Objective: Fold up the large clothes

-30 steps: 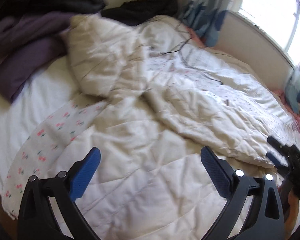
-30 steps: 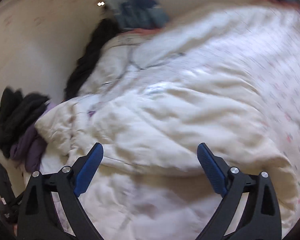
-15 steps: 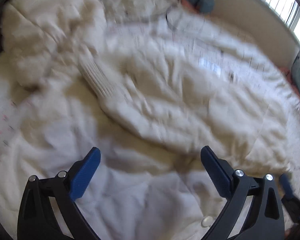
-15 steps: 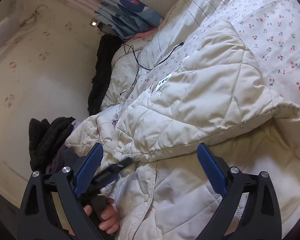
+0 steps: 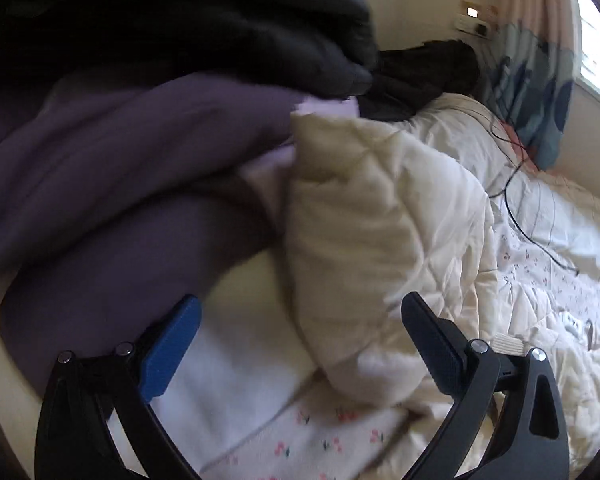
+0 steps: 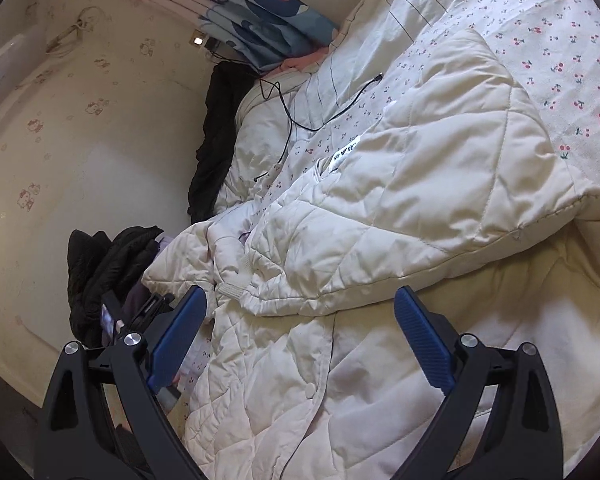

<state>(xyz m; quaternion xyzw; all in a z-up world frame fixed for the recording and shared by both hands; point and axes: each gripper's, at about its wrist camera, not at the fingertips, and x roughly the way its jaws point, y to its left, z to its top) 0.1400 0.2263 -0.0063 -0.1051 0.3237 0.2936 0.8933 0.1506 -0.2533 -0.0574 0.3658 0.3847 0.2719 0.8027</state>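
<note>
Cream quilted coat [image 6: 400,208] lies spread across the bed, on top of a cherry-print bedsheet [image 6: 572,64]; one quilted part is folded over the middle, white label [image 6: 346,152] showing near the collar. Ribbed cuff [image 6: 232,290] sits at the fold's lower left edge.

Left gripper [image 5: 300,328]: tongs wide apart, nothing between them, hovering at the coat's bunched end [image 5: 356,240]. Right in front and to the left, a purple garment [image 5: 100,184] presses against that end, a black puffy garment [image 5: 188,20] stacked on top of it. These crowd the coat's left edge. Cherry-print sheet [image 5: 320,444] shows below the tongs.

Right gripper [image 6: 300,332]: tongs wide apart, empty, over the coat's lower front, near a round button [image 6: 310,390]. Left gripper body [image 6: 140,312] visible just behind the right gripper's left finger.

Other stuff: black cable [image 6: 300,108] runs loose over the sheet beyond the coat; another black garment [image 6: 216,132] bunched against the wall; blue patterned curtain [image 6: 268,16] hanging by the bed head. Black pile [image 6: 104,272] at the bed's left side, beside the wall.

No containers in view.
</note>
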